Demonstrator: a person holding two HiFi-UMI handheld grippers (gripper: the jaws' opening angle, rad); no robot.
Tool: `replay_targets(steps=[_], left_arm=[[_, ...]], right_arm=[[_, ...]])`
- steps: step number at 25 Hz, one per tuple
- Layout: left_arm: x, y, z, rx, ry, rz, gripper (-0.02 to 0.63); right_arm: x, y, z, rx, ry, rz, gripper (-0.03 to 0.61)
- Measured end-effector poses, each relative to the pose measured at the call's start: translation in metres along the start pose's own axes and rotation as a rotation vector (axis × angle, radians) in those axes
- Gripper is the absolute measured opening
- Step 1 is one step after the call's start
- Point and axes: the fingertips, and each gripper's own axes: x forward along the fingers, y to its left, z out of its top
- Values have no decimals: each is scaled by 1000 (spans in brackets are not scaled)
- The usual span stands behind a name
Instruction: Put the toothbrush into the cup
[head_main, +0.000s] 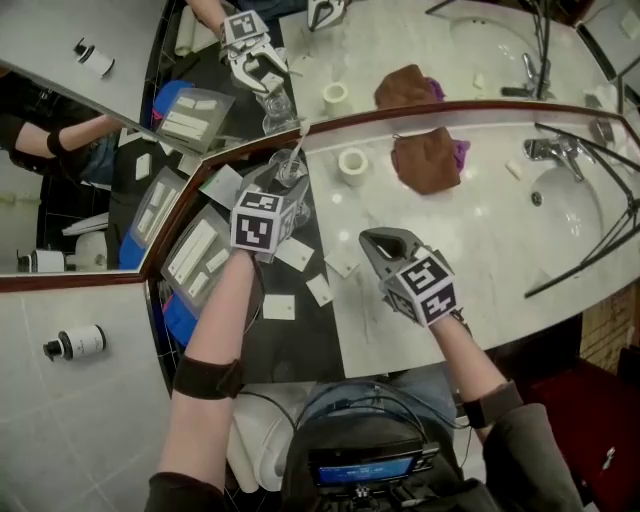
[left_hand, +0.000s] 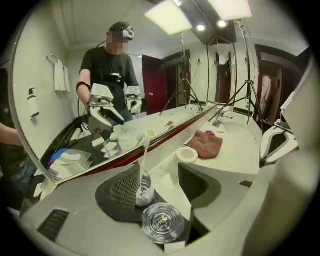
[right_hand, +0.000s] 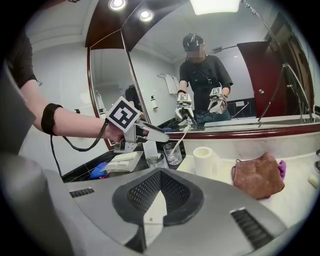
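Glass cup (left_hand: 145, 195) holding toothbrush (left_hand: 144, 155), left-gripper close-up

two glass cups (left_hand: 162, 222) sit at the jaws of the left gripper (left_hand: 159, 167) — the farther one holds the one toothbrush (left_hand: 144, 152). beyond its tip, to the right: one white roll (left_hand: 188, 154), one brown cloth (left_hand: 207, 144), one faucet (head_main: 548, 150).

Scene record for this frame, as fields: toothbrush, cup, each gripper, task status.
toothbrush: standing in the cup, leaning
cup: clear glass, upright
second glass: empty, next to the cup
left gripper: open, gripping nothing
right gripper: shut, empty
task status: toothbrush already in the cup
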Motion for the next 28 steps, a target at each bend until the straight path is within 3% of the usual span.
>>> replay_targets(steps=[8, 20, 23, 26, 28], left_arm=[[49, 15, 6, 58, 74, -33, 247], [84, 19, 3, 77, 151, -56, 231], [88, 23, 3, 92, 161, -28, 187], [89, 33, 5, 101, 158, 21, 47], [89, 33, 6, 102, 158, 22, 41]], right_arm=[[21, -5, -19, 52, -6, -12, 6], [30, -16, -38, 96, -8, -26, 6], [30, -20, -41, 103, -6, -31, 6], [28, -24, -41, 107, -6, -36, 6], [27, -26, -42, 110, -6, -39, 6]])
